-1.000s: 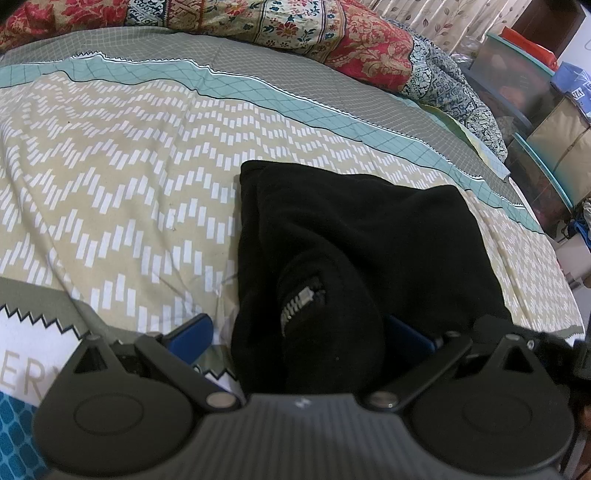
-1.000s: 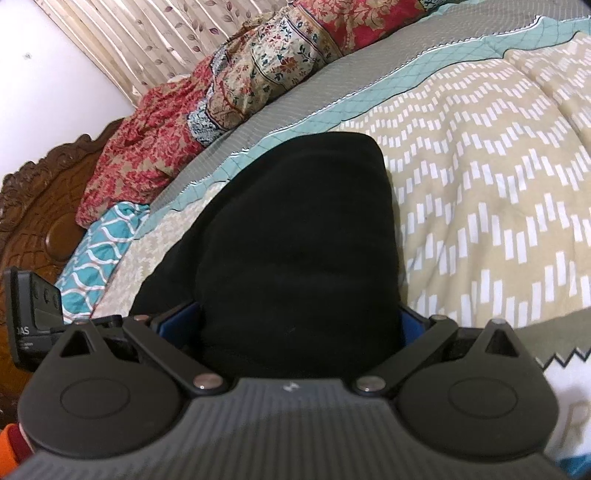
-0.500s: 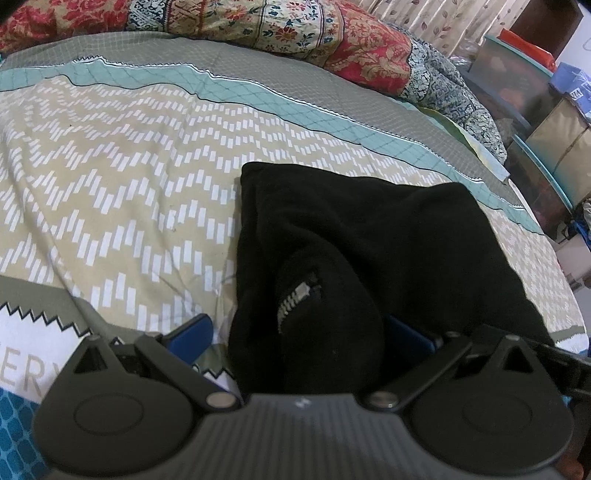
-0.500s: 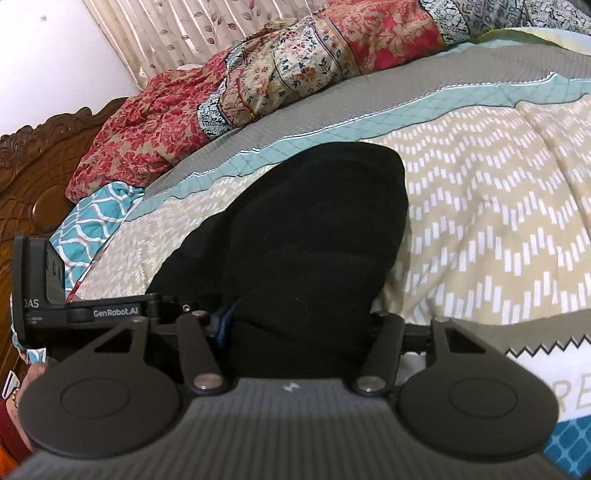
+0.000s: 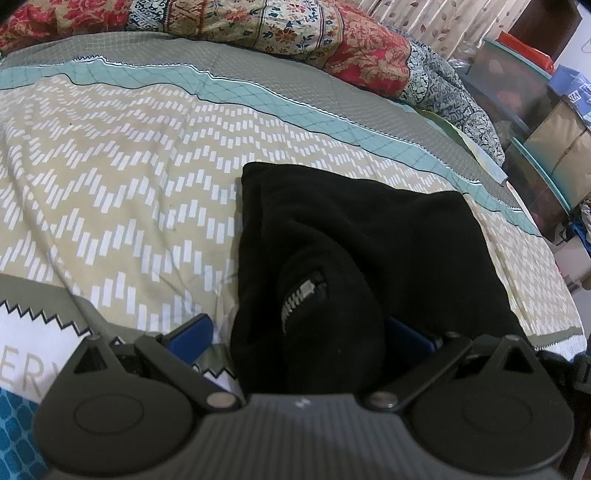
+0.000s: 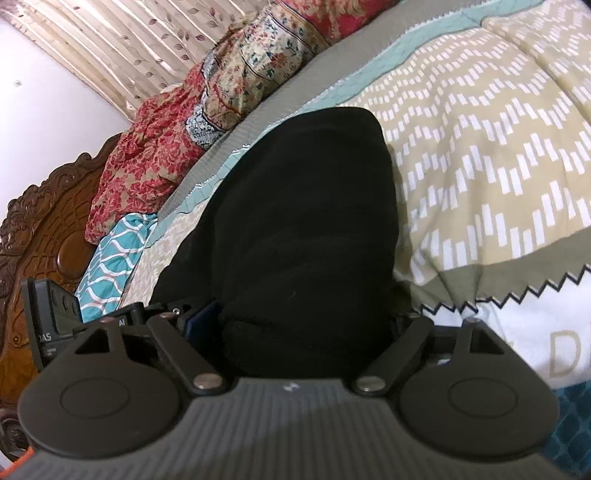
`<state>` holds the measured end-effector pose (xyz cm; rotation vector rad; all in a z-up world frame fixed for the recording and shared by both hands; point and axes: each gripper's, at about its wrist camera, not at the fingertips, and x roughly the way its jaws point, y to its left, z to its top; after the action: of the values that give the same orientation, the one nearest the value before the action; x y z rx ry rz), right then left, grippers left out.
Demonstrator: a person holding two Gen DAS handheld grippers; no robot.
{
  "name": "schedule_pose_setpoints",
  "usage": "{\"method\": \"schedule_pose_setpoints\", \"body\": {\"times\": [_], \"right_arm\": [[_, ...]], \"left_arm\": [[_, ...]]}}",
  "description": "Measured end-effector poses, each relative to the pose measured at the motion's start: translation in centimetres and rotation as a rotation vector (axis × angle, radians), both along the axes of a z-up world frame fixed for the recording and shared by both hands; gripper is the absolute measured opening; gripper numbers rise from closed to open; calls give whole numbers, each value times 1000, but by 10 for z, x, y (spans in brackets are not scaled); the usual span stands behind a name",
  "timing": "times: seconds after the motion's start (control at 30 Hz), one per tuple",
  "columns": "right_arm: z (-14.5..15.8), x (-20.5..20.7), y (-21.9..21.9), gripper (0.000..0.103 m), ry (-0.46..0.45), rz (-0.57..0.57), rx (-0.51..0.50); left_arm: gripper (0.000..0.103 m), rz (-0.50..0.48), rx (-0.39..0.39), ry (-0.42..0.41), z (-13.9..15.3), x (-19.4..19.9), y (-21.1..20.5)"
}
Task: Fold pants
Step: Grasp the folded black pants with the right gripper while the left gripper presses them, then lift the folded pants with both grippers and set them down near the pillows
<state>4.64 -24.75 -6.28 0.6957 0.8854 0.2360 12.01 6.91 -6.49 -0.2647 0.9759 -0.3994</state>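
Currently: pants (image 5: 354, 236) folded on bed (image 5: 129, 184).
Left gripper (image 5: 295, 332): wide, fabric between, unclamped.
Right gripper (image 6: 295, 314): opening around fold.
Technique: withdraw straight, avoid snagging.

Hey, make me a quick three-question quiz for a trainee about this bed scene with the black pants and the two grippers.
1. True or false: a zipper shows on the black pants in the left wrist view.
2. Multiple choice: the pants lie on (A) a bare wooden floor, (B) a patterned bedspread, (C) a metal tray.
3. Fill in: beyond the pants, along the far side of the bed, lies a heap of red floral ____.

Key
1. True. The zipper sits on the bunched fabric between the fingers of the left gripper.
2. B. The right gripper also has pants fabric between its fingers, and its jaws are opening.
3. Bedding.
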Motion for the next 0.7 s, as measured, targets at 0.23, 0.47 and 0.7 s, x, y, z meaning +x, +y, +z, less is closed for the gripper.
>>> {"method": "schedule_pose_setpoints", "body": {"times": [0.23,0.47,0.7], "right_arm": [[0,8,-4,89,8,13,6],[1,9,0,98,22,31,6],[27,3,27,61,-33,118,-174]], "left_arm": [[103,6,-2,2,0,-1,0],[103,21,1,31,2,5,-2],[81,22,-22,-6,13,-7,-8]]}}
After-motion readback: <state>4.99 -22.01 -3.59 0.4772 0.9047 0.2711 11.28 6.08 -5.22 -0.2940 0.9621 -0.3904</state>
